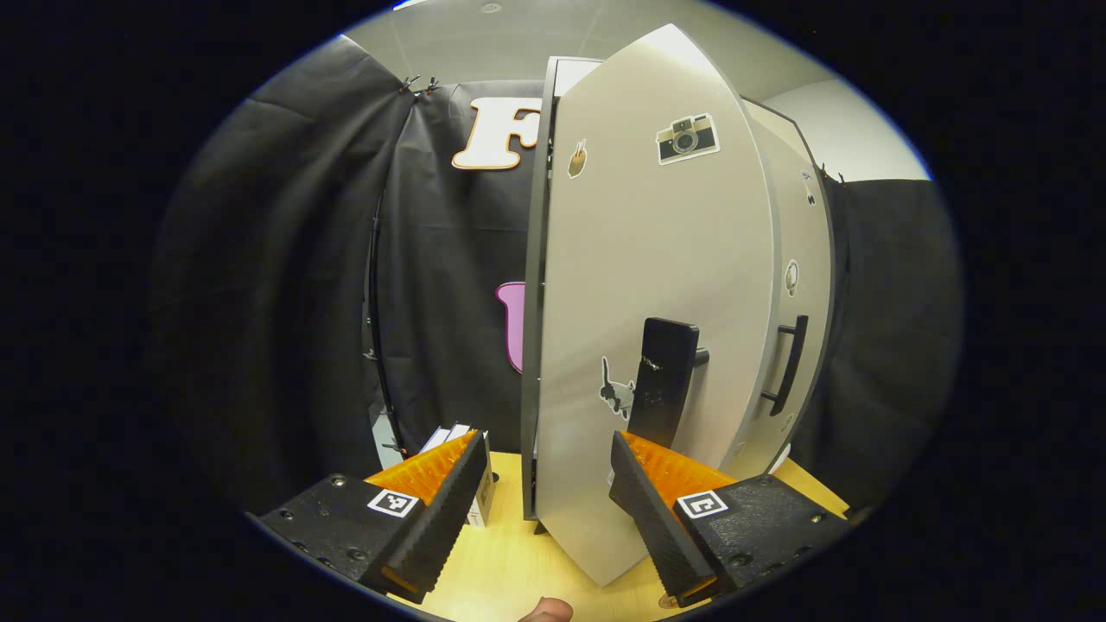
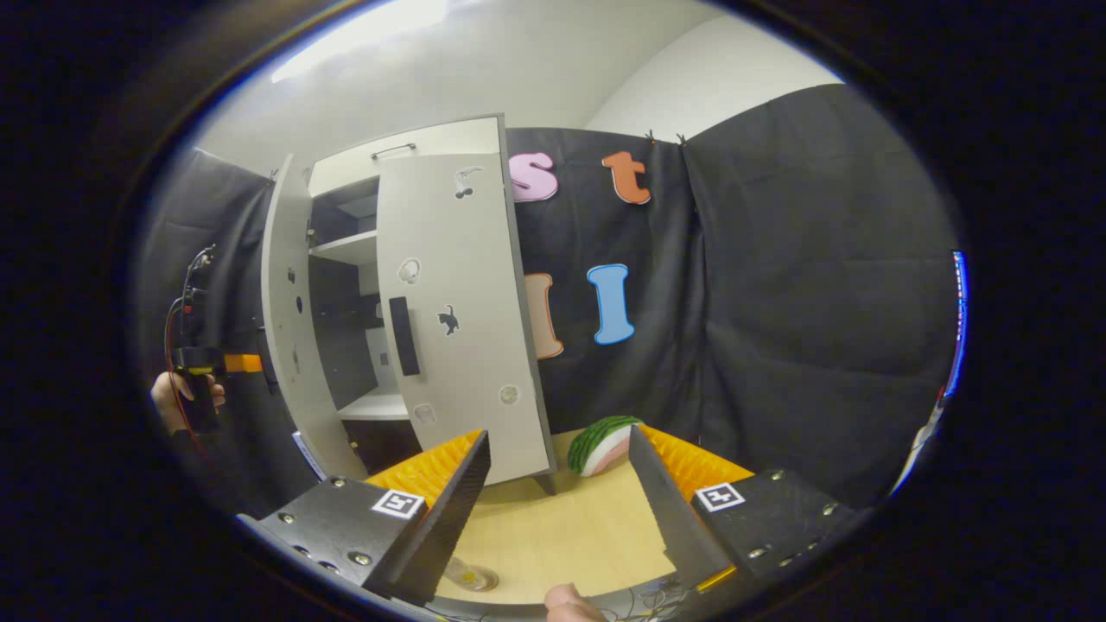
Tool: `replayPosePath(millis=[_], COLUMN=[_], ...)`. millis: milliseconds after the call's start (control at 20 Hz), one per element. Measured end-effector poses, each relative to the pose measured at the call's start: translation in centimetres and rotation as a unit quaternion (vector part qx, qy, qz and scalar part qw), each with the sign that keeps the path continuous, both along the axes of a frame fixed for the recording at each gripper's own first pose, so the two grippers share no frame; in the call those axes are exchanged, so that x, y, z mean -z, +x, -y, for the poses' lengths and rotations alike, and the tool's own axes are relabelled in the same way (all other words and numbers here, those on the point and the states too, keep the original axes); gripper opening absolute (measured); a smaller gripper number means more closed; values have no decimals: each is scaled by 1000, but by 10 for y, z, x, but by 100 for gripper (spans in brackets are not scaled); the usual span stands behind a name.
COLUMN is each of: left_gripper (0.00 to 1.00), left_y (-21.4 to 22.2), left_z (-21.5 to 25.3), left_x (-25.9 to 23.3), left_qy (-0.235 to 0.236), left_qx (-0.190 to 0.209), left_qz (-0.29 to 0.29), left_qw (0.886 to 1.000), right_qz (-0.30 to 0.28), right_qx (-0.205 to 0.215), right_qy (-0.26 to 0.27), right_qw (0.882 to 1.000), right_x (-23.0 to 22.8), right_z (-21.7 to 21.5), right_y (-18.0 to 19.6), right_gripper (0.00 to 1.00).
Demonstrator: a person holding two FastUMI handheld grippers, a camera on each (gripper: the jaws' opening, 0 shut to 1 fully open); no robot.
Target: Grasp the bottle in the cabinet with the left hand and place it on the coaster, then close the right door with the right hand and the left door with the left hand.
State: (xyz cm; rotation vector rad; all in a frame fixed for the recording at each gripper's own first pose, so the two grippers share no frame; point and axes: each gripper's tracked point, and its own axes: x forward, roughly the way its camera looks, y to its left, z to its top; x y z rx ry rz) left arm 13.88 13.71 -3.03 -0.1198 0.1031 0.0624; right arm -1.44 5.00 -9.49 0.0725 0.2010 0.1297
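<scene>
The grey cabinet's left door (image 1: pixel 657 285) stands ajar right in front of my left gripper (image 1: pixel 549 501), which is open. The door's lower edge lies between the fingers, and its black handle (image 1: pixel 661 380) rises just above the right finger (image 1: pixel 657 510). Behind it is the right door (image 1: pixel 804 328) with its own handle (image 1: pixel 791 363). In the right gripper view both doors (image 2: pixel 289 328) (image 2: pixel 458 328) hang partly open over dark shelves (image 2: pixel 350 250). My right gripper (image 2: pixel 557 492) is open above the table. A clear bottle-like thing (image 2: pixel 471 577) sits by its left finger, mostly hidden.
A watermelon slice (image 2: pixel 605 445) lies on the wooden table (image 2: pixel 562 527) beside the cabinet's right foot. A small white box (image 1: pixel 471 471) stands left of the cabinet. A hand (image 2: pixel 177 402) holds the left gripper (image 2: pixel 203 363) outside the left door. Black cloth walls close in all round.
</scene>
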Motion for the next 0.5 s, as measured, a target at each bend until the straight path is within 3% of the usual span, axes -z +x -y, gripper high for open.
replayPosePath(millis=[50, 150, 200, 250, 350, 400, 500], left_gripper=[89, 93, 89, 93, 89, 93, 93], left_y=[2, 5, 7, 9, 14, 18, 25], left_z=[3, 10, 15, 19, 28, 33, 44], left_x=[0, -1, 0, 0, 3, 4, 4], left_qy=[0, 4, 6, 6, 5, 4, 1], left_qx=[2, 6, 9, 13, 22, 28, 37], left_qz=[2, 6, 8, 11, 9, 9, 13], left_qw=[1000, 1000, 1000, 1000, 1000, 1000, 999], right_qz=[0, -1, -1, 1, 3, 5, 13], right_qx=[-1, -4, -5, -8, -11, -12, -10], right_qy=[1, -2, -6, -8, -10, -11, -9], right_qw=[1000, 1000, 1000, 1000, 1000, 1000, 1000], right_x=[-1, 0, 1, 0, -2, -3, -7], right_z=[-1, -5, -4, -5, -7, -7, -4], right_y=[3, 10, 13, 15, 21, 24, 29], right_gripper=[99, 99, 98, 99, 99, 99, 98])
